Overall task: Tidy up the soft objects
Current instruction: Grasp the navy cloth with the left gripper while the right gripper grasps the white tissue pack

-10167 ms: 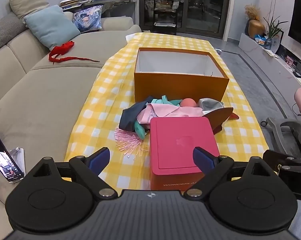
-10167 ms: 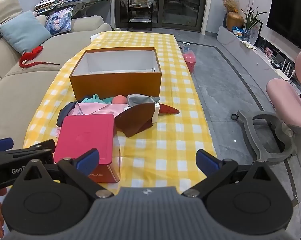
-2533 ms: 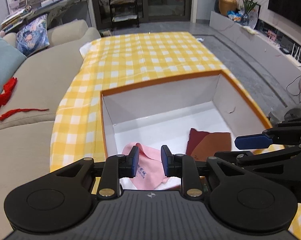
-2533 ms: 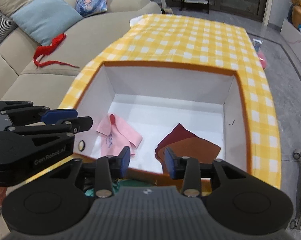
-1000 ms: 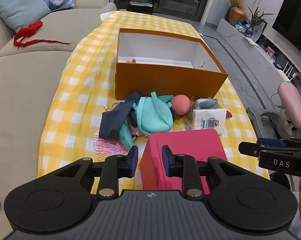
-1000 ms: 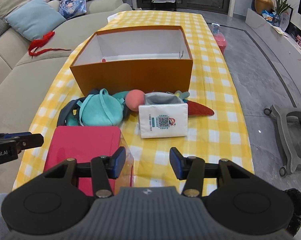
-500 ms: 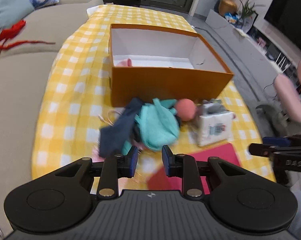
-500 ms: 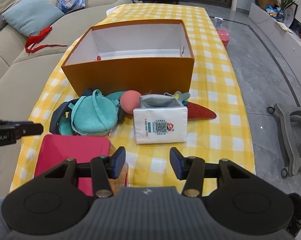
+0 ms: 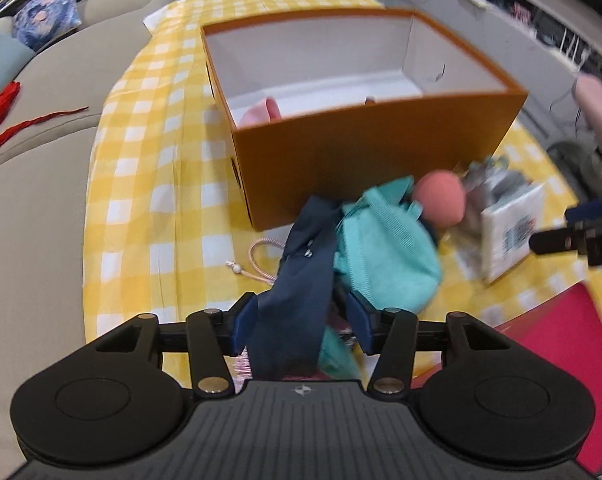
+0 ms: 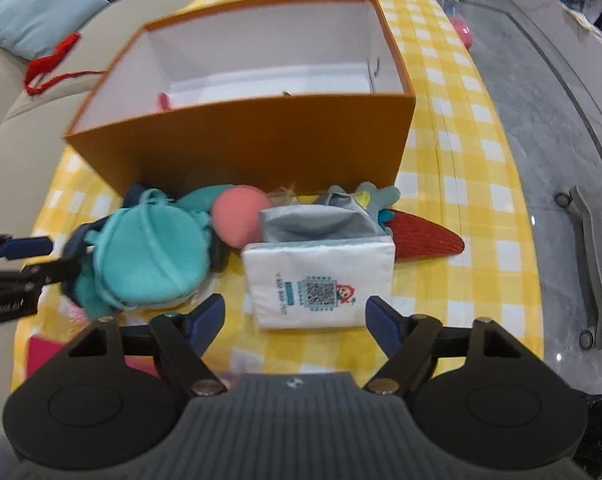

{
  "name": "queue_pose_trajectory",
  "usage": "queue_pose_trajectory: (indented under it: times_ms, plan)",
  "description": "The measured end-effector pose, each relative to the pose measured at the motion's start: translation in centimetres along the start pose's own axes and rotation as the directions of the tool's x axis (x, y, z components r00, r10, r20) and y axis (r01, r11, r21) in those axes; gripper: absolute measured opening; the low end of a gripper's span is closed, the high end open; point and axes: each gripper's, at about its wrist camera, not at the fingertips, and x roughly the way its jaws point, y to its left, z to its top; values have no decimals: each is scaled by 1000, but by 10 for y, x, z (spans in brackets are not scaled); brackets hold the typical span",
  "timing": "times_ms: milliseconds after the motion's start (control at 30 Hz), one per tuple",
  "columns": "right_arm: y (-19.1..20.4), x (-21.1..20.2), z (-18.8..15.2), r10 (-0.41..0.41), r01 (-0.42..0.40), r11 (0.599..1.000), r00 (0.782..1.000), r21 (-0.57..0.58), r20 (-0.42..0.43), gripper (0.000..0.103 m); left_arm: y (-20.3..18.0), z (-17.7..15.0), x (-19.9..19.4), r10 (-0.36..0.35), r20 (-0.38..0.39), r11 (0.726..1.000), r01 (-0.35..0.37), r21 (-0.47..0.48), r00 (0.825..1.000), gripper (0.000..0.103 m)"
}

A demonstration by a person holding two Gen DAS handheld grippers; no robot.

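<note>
Both tools have just been opening: the left tool straddles the navy cloth unclamped, while the right tool, wide and empty, lines up on the tissue pack, both bound, I judge, for the orange box.

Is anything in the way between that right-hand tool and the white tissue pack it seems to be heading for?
Nothing visible. The right tool has just been opening and hangs in front of the white tissue pack, with only bare yellow checked cloth between them. A grey pouch lies behind the pack.

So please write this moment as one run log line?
left hand-held gripper: jaws just opened, navy cloth between, not pressed | right hand-held gripper: jaws just opened, above white tissue pack | orange box: open
</note>
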Motion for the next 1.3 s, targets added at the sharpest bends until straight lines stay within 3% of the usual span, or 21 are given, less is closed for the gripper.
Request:
queue_pose_trajectory:
  times_ms: [133, 333, 500, 567, 667, 700, 733, 767, 833, 1100, 1167, 1200, 1300]
  plan:
    - [-1, 23, 7, -19, 20, 1000, 999, 16, -34, 90, -2, 1, 16, 9, -14, 999, -9, 35, 1000, 61]
    - [-1, 46, 9, -27, 28, 999, 997, 16, -69, 95, 8, 3, 18, -26, -11, 1000, 26, 12, 1000, 59]
    - [2, 54, 7, -38, 38, 999, 998, -4, -58, 93, 17, -4, 22, -25, -30, 999, 24, -37, 999, 25]
    - [5, 53, 6, -68, 67, 998, 997, -20, -45, 81, 19, -8, 21, -38, -11, 997, 37, -71, 999, 11]
    - [6, 46, 3, -33, 31, 999, 999, -36, -31, 56, 18, -9, 15, -41, 20, 993, 43, -110, 999, 7]
    - [7, 44, 2, -10, 8, 999, 999, -36, -35, 38, 16, -10, 13, -38, 28, 992, 41, -118, 999, 7]
    - [7, 43, 1, 20, -22, 999, 999, -34, -44, 9, 15, -9, 11, -35, 34, 991, 39, -126, 999, 6]
    - [7, 44, 0, 56, -58, 998, 997, -26, -62, 0, 15, -9, 9, -33, 41, 990, 38, -136, 999, 6]
    - [6, 45, -3, 81, -81, 997, 993, -3, -82, 0, 14, -7, 4, -35, 52, 987, 43, -155, 998, 6]
    - [2, 15, -8, 88, -88, 996, 996, -28, -7, 2, 14, -3, -26, -41, 115, 980, 62, -191, 993, 5]
    - [-5, 9, -7, 80, -80, 997, 997, -9, 2, 22, 15, 0, -32, -50, 138, 975, 79, -209, 989, 5]
    - [-9, 6, -6, 78, -78, 997, 997, -8, 6, 47, 15, 2, -35, -59, 147, 973, 89, -213, 987, 5]
    - [-15, 0, 0, 26, -25, 999, 999, -19, 43, 54, 12, 10, -41, -60, 163, 975, 93, -202, 985, 4]
